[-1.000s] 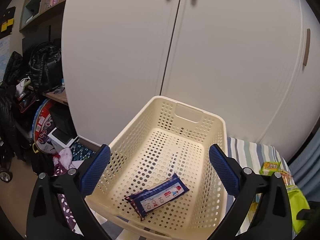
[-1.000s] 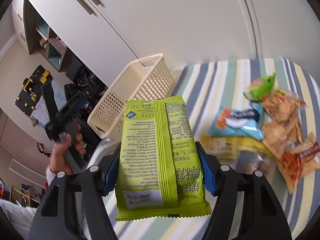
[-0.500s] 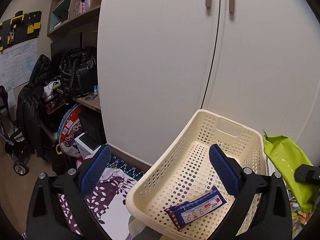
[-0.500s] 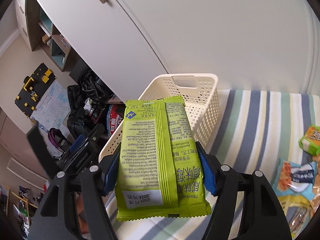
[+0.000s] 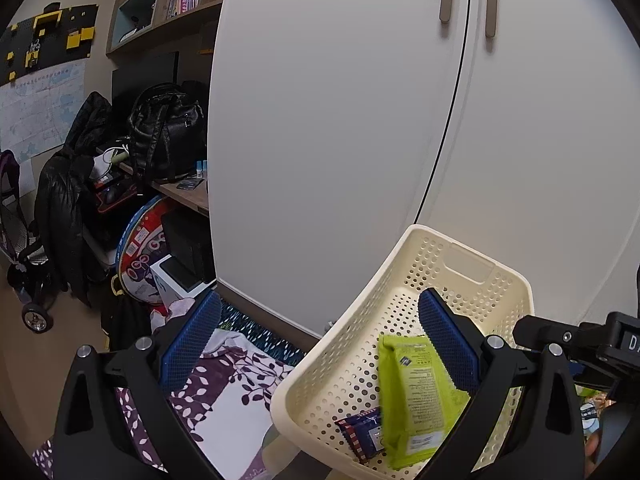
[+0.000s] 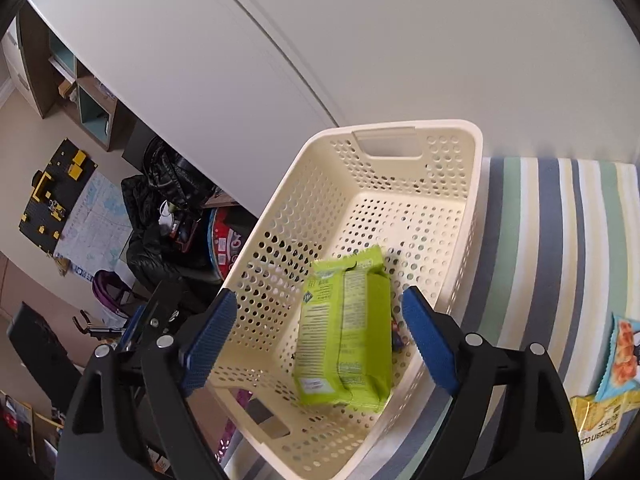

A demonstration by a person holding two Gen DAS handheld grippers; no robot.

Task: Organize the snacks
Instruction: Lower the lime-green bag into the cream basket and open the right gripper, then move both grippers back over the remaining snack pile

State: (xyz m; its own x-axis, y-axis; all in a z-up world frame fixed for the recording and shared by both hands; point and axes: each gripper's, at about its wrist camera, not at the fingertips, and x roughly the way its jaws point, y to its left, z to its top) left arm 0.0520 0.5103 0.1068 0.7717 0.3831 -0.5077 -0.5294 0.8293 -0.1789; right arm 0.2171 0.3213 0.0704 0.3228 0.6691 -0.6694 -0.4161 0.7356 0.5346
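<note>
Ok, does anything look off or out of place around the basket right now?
One thing: the cream basket sits at the edge of the striped surface, its left side apparently overhanging the floor clutter. Inside, the green packet lies slanted over a dark blue packet. Nothing looks spilled or torn.

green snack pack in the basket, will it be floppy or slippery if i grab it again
The green snack pack looks like a glossy film wrapper, so it may slip a little against the fingers. It lies fairly flat and boxy in the basket, hinting at semi-stiff contents, probably light. It partly covers a blue packet, which could shift when the pack is lifted.
</note>
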